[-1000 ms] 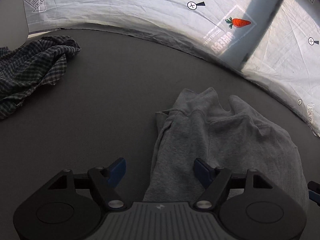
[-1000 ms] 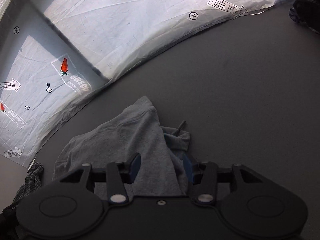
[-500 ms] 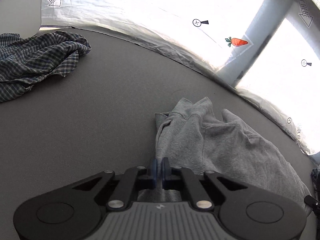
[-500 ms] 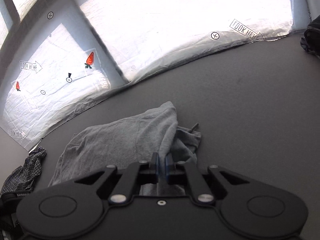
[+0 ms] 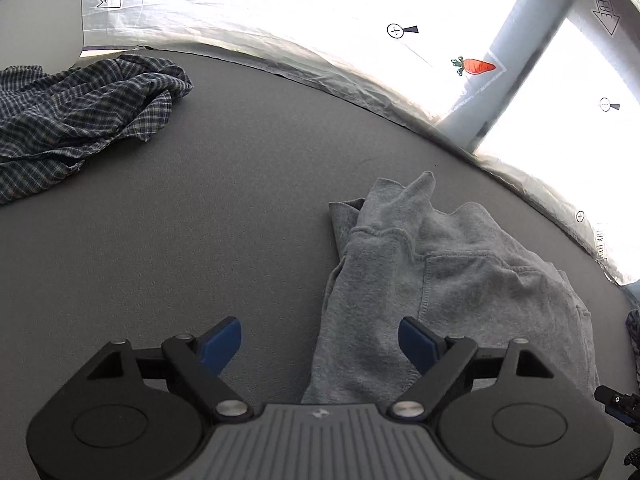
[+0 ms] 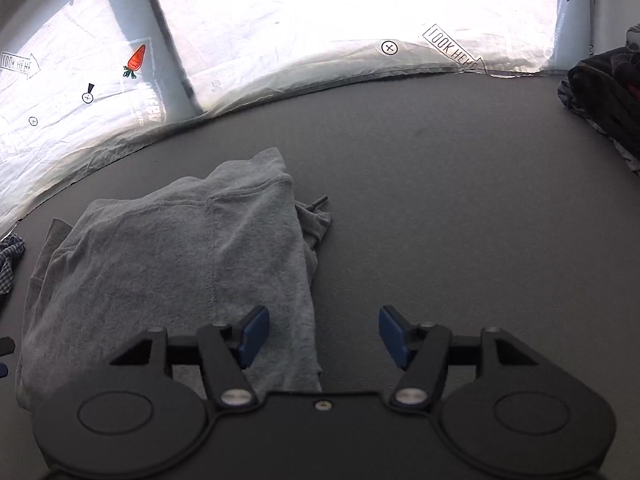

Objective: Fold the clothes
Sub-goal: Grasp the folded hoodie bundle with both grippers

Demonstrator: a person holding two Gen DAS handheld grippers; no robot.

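**Both grippers open over the grey garment**

The left gripper (image 5: 320,338) has its jaws spread wide and holds nothing. Its blue pads (image 5: 416,340) straddle the near left edge of the grey garment (image 5: 460,280): the right-hand pad sits over the cloth, the left-hand one over bare table (image 5: 200,208). The garment lies bunched on the dark grey table, reaching ahead of the jaws and off to their right, with a stitched seam running across it and a peak of cloth at its far end.

The right gripper (image 6: 322,334) is likewise wide open and empty. Its left-hand pad is over the near right edge of the grey garment (image 6: 180,268), while the right-hand pad is over bare table. A thin dark cord end (image 6: 318,202) pokes out from the garment's far right side, ahead of these jaws.

Far ahead and left of the left jaws lies a crumpled checked shirt (image 5: 80,112), well apart from the grey garment. A dark heap of cloth (image 6: 604,96) sits far right of the right jaws. A white printed sheet (image 5: 320,20) borders the table's far edge.
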